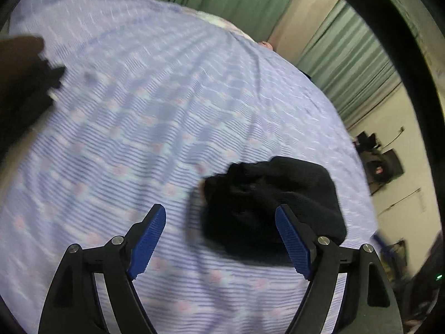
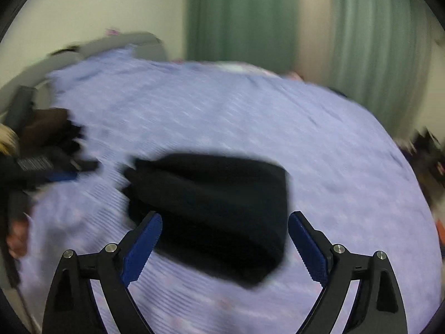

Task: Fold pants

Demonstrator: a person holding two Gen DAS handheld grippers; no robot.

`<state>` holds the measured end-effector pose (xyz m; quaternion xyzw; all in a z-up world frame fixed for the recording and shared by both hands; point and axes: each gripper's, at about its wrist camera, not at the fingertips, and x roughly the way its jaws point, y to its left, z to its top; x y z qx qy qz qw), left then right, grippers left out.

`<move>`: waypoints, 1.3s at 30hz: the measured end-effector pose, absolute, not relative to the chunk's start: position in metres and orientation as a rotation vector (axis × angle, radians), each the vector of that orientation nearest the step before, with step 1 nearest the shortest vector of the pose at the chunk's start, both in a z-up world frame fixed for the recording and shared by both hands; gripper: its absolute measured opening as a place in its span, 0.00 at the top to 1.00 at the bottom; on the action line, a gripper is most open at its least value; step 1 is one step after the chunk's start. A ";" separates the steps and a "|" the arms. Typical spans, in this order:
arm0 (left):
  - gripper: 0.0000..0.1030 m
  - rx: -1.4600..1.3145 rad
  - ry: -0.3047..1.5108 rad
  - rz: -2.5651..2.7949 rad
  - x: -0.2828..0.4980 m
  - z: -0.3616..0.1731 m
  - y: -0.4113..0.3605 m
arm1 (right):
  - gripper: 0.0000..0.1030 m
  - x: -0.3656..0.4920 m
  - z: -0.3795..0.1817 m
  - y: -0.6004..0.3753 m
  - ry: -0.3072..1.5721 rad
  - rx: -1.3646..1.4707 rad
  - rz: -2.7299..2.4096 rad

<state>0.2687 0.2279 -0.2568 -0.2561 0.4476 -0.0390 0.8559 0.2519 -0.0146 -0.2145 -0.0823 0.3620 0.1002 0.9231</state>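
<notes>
- black pants (image 2: 211, 211) sit bunched on the bed (image 2: 319, 144), long axis running left-right
- right gripper (image 2: 224, 246) is nearer, pants straight ahead
- left gripper (image 1: 221, 240) has them off right
- both sets of fingers spread wide, holding nothing

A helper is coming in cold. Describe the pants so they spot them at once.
Start at the bed with the lilac striped sheet. The pants lie on it as a compact black bundle in front of both open grippers. They are the only dark item in the sheet's middle; other dark clothes sit at its edge.
</notes>
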 end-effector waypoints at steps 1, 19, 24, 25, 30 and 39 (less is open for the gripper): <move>0.22 -0.566 0.954 -0.090 0.274 -0.262 0.223 | 0.10 0.255 -0.225 -0.026 0.790 -0.153 0.176; 0.79 -0.830 1.018 -0.068 0.318 -0.286 0.190 | 0.32 0.300 -0.289 -0.056 0.877 -0.102 0.107; 0.79 -0.754 0.928 -0.101 0.302 -0.252 0.177 | 0.45 0.292 -0.264 -0.077 0.834 0.003 0.080; 0.79 -0.721 0.936 -0.096 0.301 -0.255 0.173 | 0.46 0.288 -0.261 -0.079 0.826 0.005 0.066; 0.79 -0.702 1.026 -0.056 0.306 -0.297 0.179 | 0.52 0.281 -0.269 -0.071 0.873 -0.051 0.030; 0.78 -0.572 1.036 -0.039 0.318 -0.303 0.186 | 0.52 0.278 -0.281 -0.054 0.895 -0.178 0.058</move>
